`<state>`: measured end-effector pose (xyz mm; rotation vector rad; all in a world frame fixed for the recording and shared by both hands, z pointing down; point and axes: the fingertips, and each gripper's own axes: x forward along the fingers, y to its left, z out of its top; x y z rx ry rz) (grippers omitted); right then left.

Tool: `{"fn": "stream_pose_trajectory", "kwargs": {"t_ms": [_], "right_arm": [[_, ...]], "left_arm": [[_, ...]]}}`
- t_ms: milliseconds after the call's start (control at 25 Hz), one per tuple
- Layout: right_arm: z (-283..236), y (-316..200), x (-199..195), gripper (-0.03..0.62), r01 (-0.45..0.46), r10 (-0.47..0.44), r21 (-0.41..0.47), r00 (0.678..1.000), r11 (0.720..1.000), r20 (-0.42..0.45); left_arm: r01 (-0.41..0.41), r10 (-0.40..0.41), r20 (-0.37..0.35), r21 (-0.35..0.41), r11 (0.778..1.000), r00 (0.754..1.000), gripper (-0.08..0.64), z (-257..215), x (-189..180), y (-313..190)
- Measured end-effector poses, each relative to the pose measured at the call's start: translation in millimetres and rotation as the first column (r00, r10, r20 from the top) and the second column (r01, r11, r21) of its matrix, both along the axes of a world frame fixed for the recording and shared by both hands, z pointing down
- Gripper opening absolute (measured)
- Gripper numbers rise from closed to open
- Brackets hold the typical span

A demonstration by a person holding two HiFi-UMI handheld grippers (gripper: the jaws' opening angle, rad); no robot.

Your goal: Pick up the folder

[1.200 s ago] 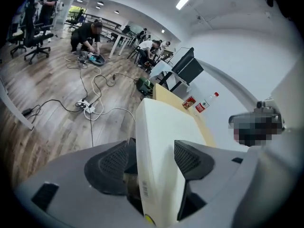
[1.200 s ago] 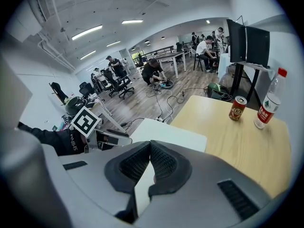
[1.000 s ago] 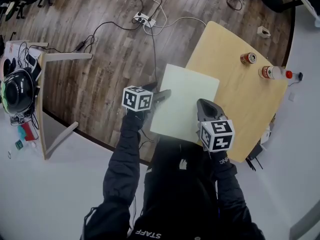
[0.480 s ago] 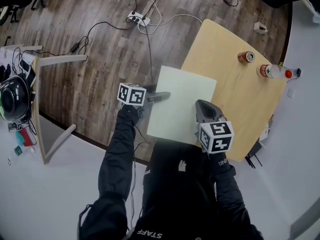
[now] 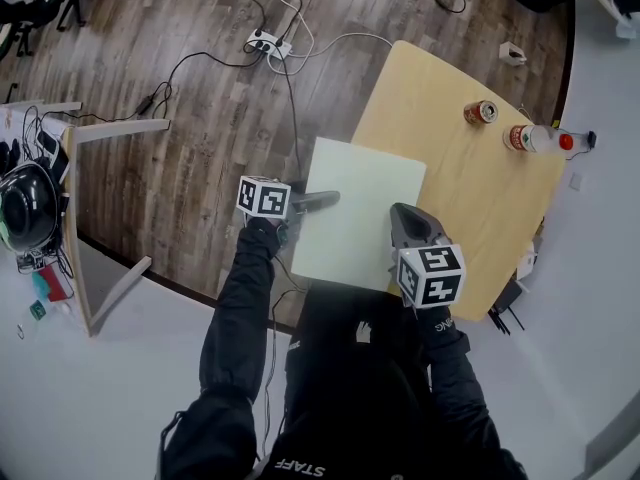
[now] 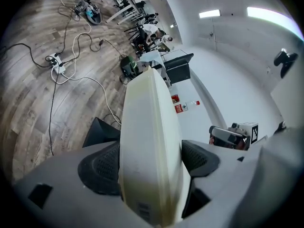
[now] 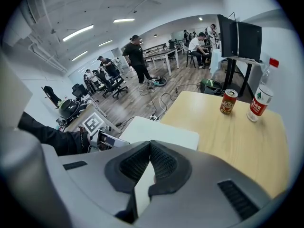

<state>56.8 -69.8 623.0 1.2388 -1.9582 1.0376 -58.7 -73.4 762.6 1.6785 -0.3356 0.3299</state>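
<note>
The folder (image 5: pixel 360 203) looks thin, light and bendy, so the right gripper (image 5: pixel 404 215) pinches its edge tight while the left gripper (image 5: pixel 328 200) stands wide around the other edge.

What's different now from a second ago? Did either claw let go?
The left gripper rolled and widened its jaws, now open around the left edge of the folder. The right gripper stays clamped on its near edge. The can and bottle stand unmoved on the table.
</note>
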Motion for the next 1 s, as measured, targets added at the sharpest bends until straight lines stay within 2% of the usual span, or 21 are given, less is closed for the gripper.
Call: {"fn": "stream_pose_trajectory", "kwargs": {"t_ms": [400,720,1000], "right_arm": [[-24.8,3.0,4.1,0.023,0.001,-0.002,0.037,1.0,0.999,0.015],[-56.6,11.4,-1.3,0.023,0.016,-0.019,0.09,0.999,0.996,0.038],[-89.0,25.9,-5.8,0.023,0.034,-0.042,0.142,0.998,0.989,0.054]], "left_arm": [[0.122,-0.125,0.057,0.06,0.991,0.991,0.375,-32.9,-19.0,3.2],[0.186,-0.206,0.099,0.186,0.965,0.973,0.351,-82.9,-26.6,5.9],[0.268,-0.306,0.115,0.263,0.927,0.945,0.333,-124.0,-37.1,14.6]]}}
